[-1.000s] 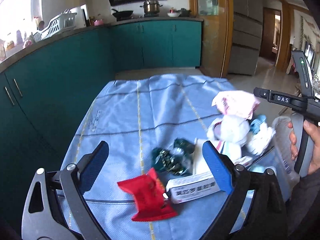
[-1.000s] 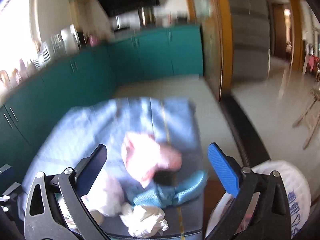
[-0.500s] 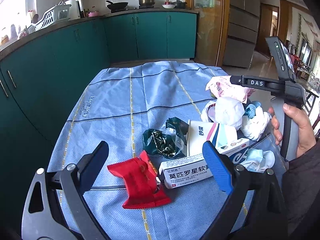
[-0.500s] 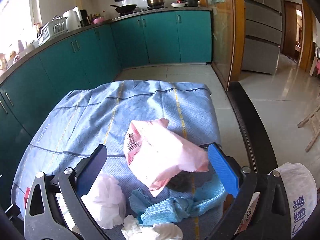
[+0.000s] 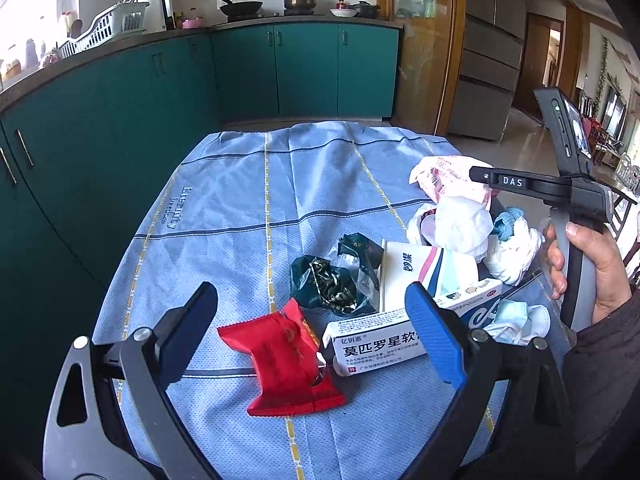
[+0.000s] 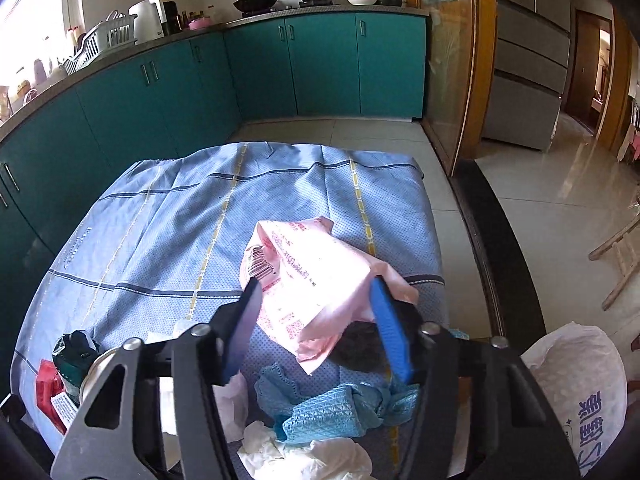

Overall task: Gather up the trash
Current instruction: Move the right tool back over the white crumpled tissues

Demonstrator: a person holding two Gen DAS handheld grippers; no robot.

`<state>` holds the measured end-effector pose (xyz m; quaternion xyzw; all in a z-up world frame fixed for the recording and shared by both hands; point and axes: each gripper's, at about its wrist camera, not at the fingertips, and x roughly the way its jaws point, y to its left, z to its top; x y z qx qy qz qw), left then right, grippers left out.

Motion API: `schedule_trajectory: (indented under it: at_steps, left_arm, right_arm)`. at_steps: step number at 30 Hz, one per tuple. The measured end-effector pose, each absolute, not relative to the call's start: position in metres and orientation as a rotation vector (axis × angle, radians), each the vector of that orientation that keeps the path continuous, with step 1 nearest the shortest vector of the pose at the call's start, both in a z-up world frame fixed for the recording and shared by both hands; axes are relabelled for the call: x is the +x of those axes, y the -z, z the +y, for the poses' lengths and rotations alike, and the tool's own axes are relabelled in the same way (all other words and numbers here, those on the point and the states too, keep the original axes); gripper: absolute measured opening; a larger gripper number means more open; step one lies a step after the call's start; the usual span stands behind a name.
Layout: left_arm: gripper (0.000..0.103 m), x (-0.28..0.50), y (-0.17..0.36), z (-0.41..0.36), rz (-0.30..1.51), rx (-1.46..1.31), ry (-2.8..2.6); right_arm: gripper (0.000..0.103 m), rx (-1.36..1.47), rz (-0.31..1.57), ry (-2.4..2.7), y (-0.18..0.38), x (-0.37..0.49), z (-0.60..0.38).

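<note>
Trash lies on a blue tablecloth [image 5: 248, 208]. My left gripper [image 5: 312, 320] is open above a red wrapper [image 5: 286, 364] and a white medicine box [image 5: 376, 340]; a dark green foil wrapper [image 5: 328, 284] lies just beyond. My right gripper [image 6: 316, 316] has its jaws closed in on a crumpled pink plastic bag [image 6: 312, 272], touching it on both sides. The pink bag [image 5: 444, 178] also shows in the left wrist view, under the right gripper's body. White tissues [image 5: 464, 224] and a blue cloth [image 6: 332, 408] lie near it.
A white trash bag [image 6: 580, 392] sits off the table's right edge. Teal cabinets [image 5: 120, 112] run along the left and back. A wooden glass door frame [image 6: 476, 64] and tiled floor [image 6: 552, 208] are to the right. A face mask [image 5: 516, 320] lies near the front right.
My right gripper has closed its jaws from wide open onto the pink bag. The left gripper has stayed open, drawn back slightly over the red wrapper.
</note>
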<state>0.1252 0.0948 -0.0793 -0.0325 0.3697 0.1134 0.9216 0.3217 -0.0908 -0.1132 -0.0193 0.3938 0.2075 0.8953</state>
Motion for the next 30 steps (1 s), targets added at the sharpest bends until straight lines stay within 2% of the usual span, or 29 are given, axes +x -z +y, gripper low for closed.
schedule_trajectory:
  at_steps: [1,2,4,10,14,15,16,17,18,19,24,25,26,28,30]
  left_arm:
    - [0.094,0.125,0.079,0.095,0.759,-0.069,-0.234]
    - [0.094,0.125,0.079,0.096,0.759,-0.07,-0.235]
    - [0.094,0.124,0.08,0.096,0.759,-0.072,-0.234]
    - [0.094,0.123,0.081,0.096,0.758,-0.072,-0.235]
    - [0.094,0.123,0.081,0.097,0.758,-0.079,-0.239]
    - [0.094,0.122,0.082,0.098,0.758,-0.081,-0.24]
    - [0.094,0.122,0.081,0.099,0.754,-0.085,-0.24]
    - [0.094,0.121,0.081,0.1,0.751,-0.089,-0.24]
    - [0.094,0.121,0.081,0.1,0.749,-0.093,-0.239]
    - [0.094,0.121,0.082,0.101,0.747,-0.095,-0.237]
    - [0.094,0.12,0.083,0.103,0.738,-0.097,-0.235]
    - [0.094,0.119,0.082,0.105,0.736,-0.1,-0.238]
    - [0.094,0.119,0.082,0.107,0.734,-0.104,-0.241]
    - [0.094,0.117,0.081,0.113,0.73,-0.115,-0.251]
    - [0.094,0.113,0.08,0.12,0.725,-0.124,-0.264]
  right_arm:
    - [0.032,-0.026,0.822,-0.442,0.113,0.322,-0.093]
    - [0.025,-0.019,0.824,-0.446,0.114,0.322,-0.094]
    - [0.019,-0.022,0.824,-0.441,0.114,0.322,-0.096]
    - [0.006,-0.019,0.826,-0.452,0.113,0.32,-0.097]
    - [0.007,-0.076,0.838,-0.423,0.118,0.32,-0.09]
    - [0.008,-0.08,0.838,-0.419,0.118,0.32,-0.089]
    - [0.017,-0.084,0.838,-0.411,0.119,0.321,-0.088]
    - [0.037,-0.094,0.837,-0.401,0.12,0.321,-0.086]
    - [0.049,-0.107,0.833,-0.389,0.12,0.322,-0.084]
    - [0.068,-0.119,0.829,-0.378,0.121,0.321,-0.083]
    - [0.069,-0.138,0.864,-0.39,0.134,0.325,-0.074]
    - [0.066,-0.135,0.869,-0.406,0.135,0.325,-0.072]
    - [0.055,-0.133,0.869,-0.417,0.136,0.324,-0.07]
    - [0.039,-0.131,0.871,-0.434,0.135,0.323,-0.068]
    - [0.029,-0.135,0.863,-0.448,0.133,0.321,-0.065]
